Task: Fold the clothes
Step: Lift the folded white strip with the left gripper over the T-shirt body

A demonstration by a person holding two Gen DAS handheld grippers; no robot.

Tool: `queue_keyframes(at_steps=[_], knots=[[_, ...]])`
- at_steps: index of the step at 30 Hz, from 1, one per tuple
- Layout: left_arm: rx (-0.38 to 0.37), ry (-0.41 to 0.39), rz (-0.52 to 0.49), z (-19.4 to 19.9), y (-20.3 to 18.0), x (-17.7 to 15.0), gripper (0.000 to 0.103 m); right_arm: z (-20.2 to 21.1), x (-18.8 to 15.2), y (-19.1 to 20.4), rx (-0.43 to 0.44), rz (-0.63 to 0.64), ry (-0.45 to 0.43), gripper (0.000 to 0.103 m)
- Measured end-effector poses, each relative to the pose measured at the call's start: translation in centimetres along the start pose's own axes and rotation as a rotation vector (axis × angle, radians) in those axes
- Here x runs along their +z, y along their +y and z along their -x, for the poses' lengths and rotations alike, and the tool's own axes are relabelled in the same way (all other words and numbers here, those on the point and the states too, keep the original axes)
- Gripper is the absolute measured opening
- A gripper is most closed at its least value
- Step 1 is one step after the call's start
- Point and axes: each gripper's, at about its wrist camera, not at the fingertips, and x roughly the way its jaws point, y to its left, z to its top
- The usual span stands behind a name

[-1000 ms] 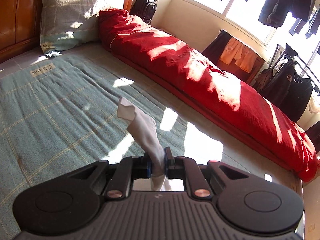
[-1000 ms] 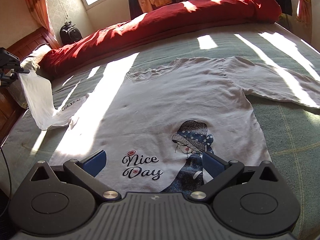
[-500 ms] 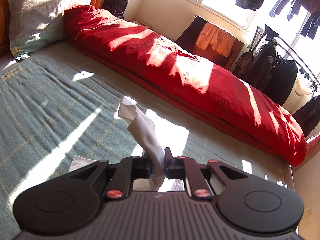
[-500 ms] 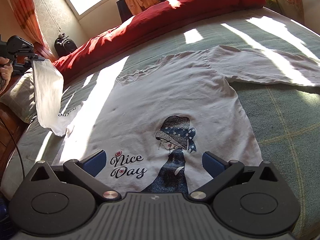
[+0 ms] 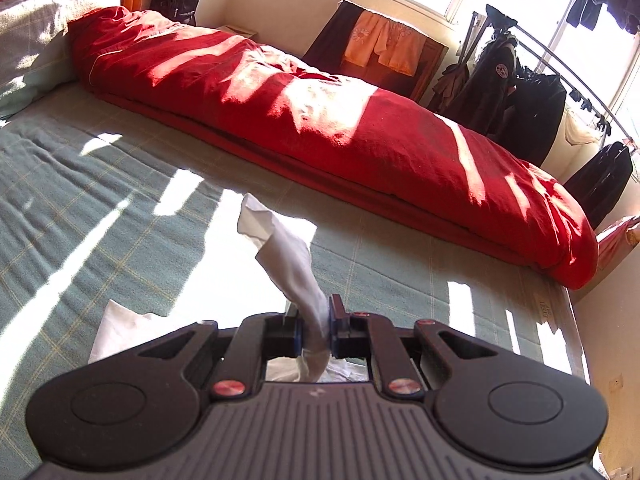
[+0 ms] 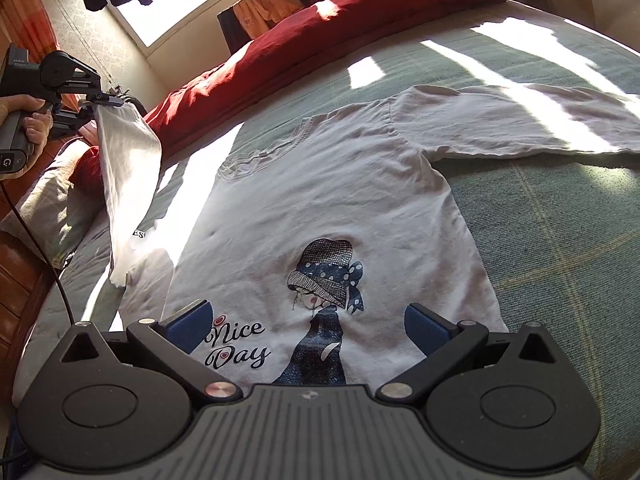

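Behind left hand-held gripper (image 5: 315,326) clamping sleeve (image 5: 294,268), shirt (image 6: 320,216) mostly hidden; right hand-held gripper (image 6: 306,326) open.

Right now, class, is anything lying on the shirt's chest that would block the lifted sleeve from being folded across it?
Nothing visible. The left gripper holds the sleeve up beside the shirt, whose front lies flat and bare. The right gripper hovers open above the hem.

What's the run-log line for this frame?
left gripper: shut on sleeve, lifted | right gripper: open over white T-shirt hem | shirt flat on bed
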Motion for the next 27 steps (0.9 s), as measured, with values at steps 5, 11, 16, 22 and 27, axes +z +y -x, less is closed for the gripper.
queue_keyframes(at_steps=[5, 11, 16, 22, 27], knots=[[-0.024, 0.028, -0.023, -1.3, -2.2, -1.1, 0.010, 0.0, 0.0, -0.9, -0.007, -0.020, -0.001, 0.103], [-0.050, 0.065, -0.057, -2.6, -4.6, -2.7, 0.010, 0.1, 0.1, -1.3, -0.007, -0.024, -0.012, 0.103], [-0.078, 0.084, -0.124, -3.1, -7.0, -4.1, 0.011, 0.1, 0.1, -1.6, -0.006, -0.032, -0.010, 0.103], [-0.089, 0.124, -0.184, -4.5, -9.4, -6.0, 0.011, 0.0, 0.1, -1.8, -0.007, -0.036, -0.008, 0.103], [-0.083, 0.160, -0.228, -5.7, -10.6, -7.8, 0.011, 0.0, 0.1, -2.1, -0.012, -0.046, -0.007, 0.103]])
